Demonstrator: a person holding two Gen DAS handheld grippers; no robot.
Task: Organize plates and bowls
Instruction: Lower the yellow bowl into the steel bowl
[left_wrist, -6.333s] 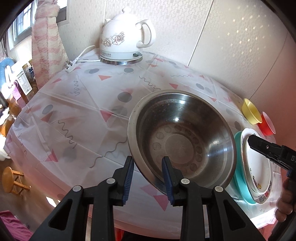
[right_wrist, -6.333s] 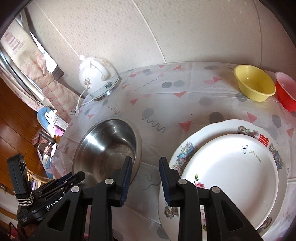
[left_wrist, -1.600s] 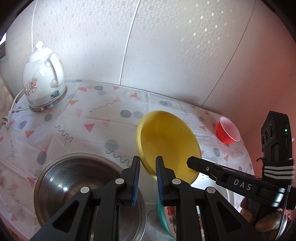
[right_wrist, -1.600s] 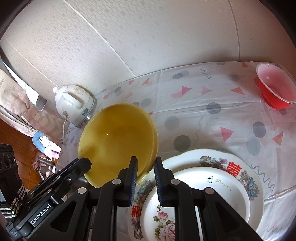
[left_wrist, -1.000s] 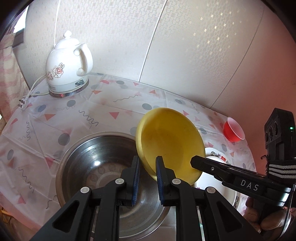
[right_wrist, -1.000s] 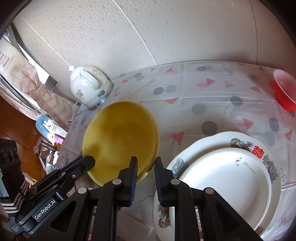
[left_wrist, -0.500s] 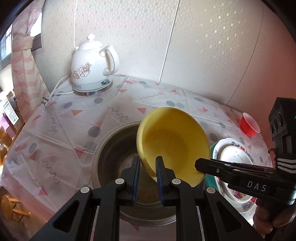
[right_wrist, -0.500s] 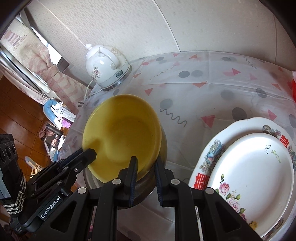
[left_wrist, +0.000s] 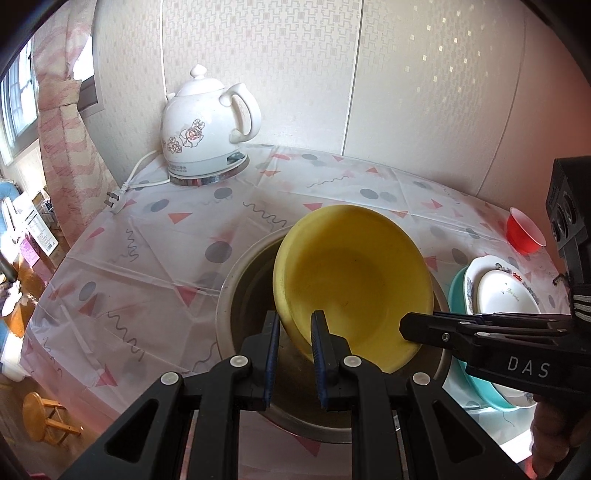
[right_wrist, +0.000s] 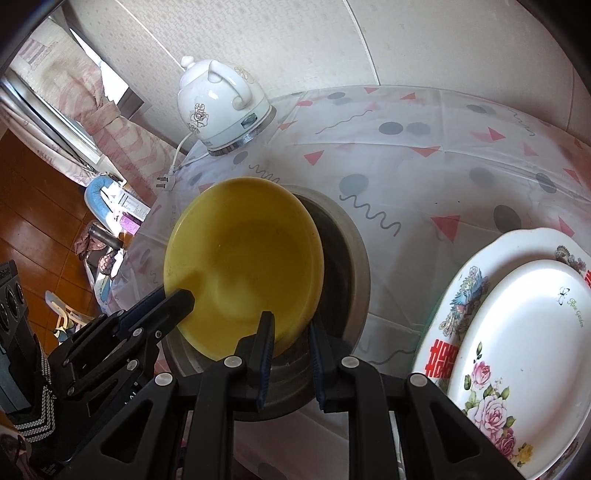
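A yellow bowl (left_wrist: 354, 288) is held tilted over the steel basin (left_wrist: 240, 295), its lower part inside the basin. My left gripper (left_wrist: 293, 326) is shut on the bowl's near-left rim. My right gripper (right_wrist: 290, 328) is shut on the opposite rim of the yellow bowl (right_wrist: 240, 266), above the steel basin (right_wrist: 351, 258). The right gripper also shows in the left wrist view (left_wrist: 410, 326), and the left gripper shows in the right wrist view (right_wrist: 184, 297). A stack of white floral plates (right_wrist: 517, 325) lies to the right, on a teal plate (left_wrist: 456, 295).
A white electric kettle (left_wrist: 207, 129) with its cord stands at the back left, near the wall. A small red bowl (left_wrist: 522, 234) sits at the far right. The table has a patterned plastic cloth (left_wrist: 147, 236). A wooden stool (left_wrist: 40, 413) stands on the floor to the left.
Both grippers have carried the yellow bowl from beside the plates to over the steel basin and lowered it into the basin. The grip on the rim is unchanged.
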